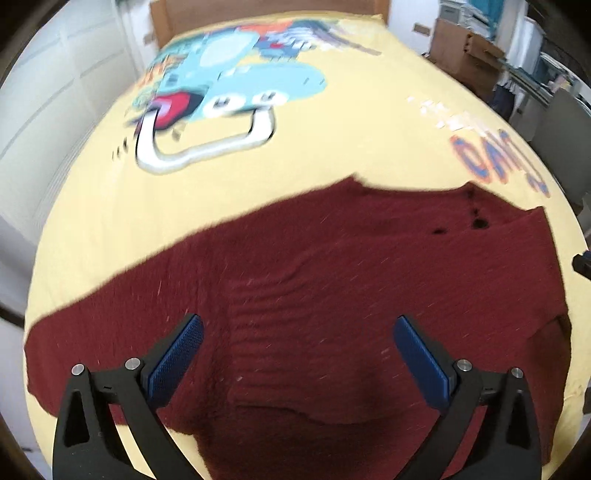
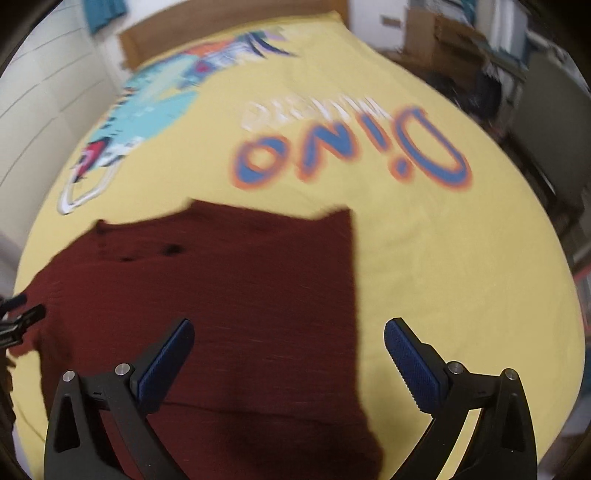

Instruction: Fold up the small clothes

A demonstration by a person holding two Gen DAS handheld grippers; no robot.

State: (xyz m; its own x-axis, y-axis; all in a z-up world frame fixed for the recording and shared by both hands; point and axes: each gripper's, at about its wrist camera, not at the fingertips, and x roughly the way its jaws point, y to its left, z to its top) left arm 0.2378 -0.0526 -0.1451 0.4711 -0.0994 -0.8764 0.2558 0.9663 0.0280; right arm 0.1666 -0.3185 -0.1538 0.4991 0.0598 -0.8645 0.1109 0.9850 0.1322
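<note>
A dark red knitted garment [image 1: 314, 280] lies spread on a yellow bedsheet [image 1: 303, 147] with a cartoon print. It has small dark buttons near its far right part. My left gripper [image 1: 297, 328] is open and empty, hovering over the garment's middle. The garment also shows in the right wrist view [image 2: 229, 288], with its right edge running down the sheet. My right gripper [image 2: 288, 332] is open and empty above that right edge. The tip of the left gripper shows at the left edge of the right wrist view [image 2: 22, 317].
The sheet [image 2: 461, 277] carries a "Dino" print [image 2: 351, 155] and covers a bed with a wooden headboard [image 1: 258, 14]. A white wall [image 1: 55, 92] runs on the left. Cardboard boxes [image 1: 465, 51] and shelves stand at the right.
</note>
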